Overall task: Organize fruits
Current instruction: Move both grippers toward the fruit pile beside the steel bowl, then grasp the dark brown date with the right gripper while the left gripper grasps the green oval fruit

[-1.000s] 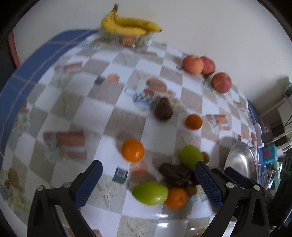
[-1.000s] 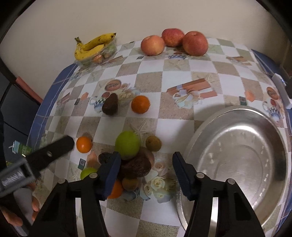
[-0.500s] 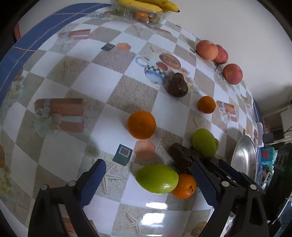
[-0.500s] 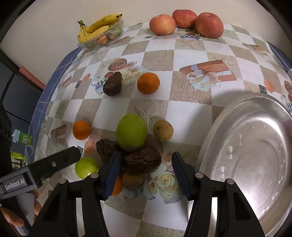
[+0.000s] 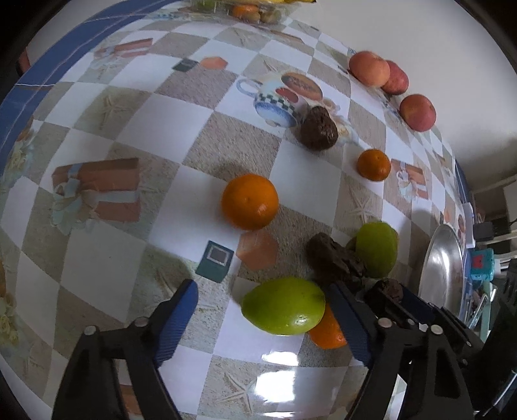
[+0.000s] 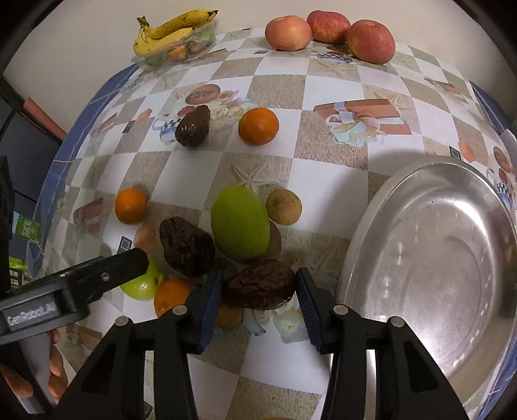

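Observation:
Fruit lies in a cluster on the checkered tablecloth. My right gripper (image 6: 260,305) is open, its jaws on either side of a dark brown avocado (image 6: 258,287); whether the pads touch it I cannot tell. A green mango (image 6: 239,223), another dark avocado (image 6: 185,247) and a small brown fruit (image 6: 283,206) lie just beyond. My left gripper (image 5: 265,320) is open around a second green mango (image 5: 284,305), with an orange (image 5: 326,331) beside it. It shows as a black arm in the right wrist view (image 6: 74,287).
A large silver tray (image 6: 429,268) lies at the right. Oranges (image 5: 249,201) (image 6: 258,126), a third avocado (image 6: 193,126), three apples (image 6: 371,40) and a plastic box with bananas (image 6: 176,30) lie farther back near the wall.
Both grippers have moved forward and down toward the cluster. The right jaws have narrowed and now bracket the near avocado. The left jaws now bracket the green mango.

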Demonstrator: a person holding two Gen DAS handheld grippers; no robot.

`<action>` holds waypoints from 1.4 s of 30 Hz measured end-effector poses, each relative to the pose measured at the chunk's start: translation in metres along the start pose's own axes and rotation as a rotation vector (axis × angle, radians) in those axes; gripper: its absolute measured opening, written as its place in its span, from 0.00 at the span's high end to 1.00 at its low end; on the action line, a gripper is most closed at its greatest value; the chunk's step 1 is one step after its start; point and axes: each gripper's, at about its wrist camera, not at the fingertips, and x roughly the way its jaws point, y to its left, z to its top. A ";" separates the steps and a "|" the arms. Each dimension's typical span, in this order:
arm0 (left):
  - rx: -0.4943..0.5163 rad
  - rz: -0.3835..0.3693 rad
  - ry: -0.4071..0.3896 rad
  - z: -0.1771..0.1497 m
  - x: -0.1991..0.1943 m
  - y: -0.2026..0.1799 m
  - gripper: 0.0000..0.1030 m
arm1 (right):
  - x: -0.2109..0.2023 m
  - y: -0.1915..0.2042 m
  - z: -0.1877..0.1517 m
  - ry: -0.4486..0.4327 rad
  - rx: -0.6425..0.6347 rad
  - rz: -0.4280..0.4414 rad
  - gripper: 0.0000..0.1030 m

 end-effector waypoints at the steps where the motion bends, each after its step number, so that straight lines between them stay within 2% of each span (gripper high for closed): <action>1: 0.001 -0.003 0.007 -0.001 0.001 0.000 0.22 | 0.000 -0.001 0.000 0.001 0.002 0.003 0.54; 9: 0.031 0.018 0.009 0.000 0.005 -0.008 0.24 | 0.001 0.001 0.002 0.003 -0.001 0.004 0.54; 11: 0.038 0.012 0.009 -0.001 0.004 -0.007 0.27 | 0.001 0.001 0.003 0.003 -0.001 0.003 0.54; 13: 0.045 -0.009 0.018 -0.002 0.006 -0.010 0.38 | 0.002 0.000 0.002 0.005 0.000 0.004 0.54; 15: 0.041 -0.035 0.024 -0.002 0.007 -0.011 0.44 | 0.003 0.000 0.002 0.008 0.000 0.006 0.54; 24: 0.023 -0.051 0.022 -0.003 0.004 -0.008 0.45 | 0.003 -0.001 0.002 0.008 -0.001 0.006 0.54; 33: -0.059 -0.023 -0.035 0.000 -0.009 0.013 0.45 | 0.000 -0.002 0.001 0.011 0.020 0.023 0.54; 39: -0.084 -0.063 -0.097 0.002 -0.026 0.017 0.45 | -0.026 -0.001 0.003 -0.039 0.064 0.049 0.54; 42: -0.081 -0.042 -0.130 0.005 -0.036 0.013 0.45 | -0.041 0.001 0.010 -0.057 0.068 0.010 0.54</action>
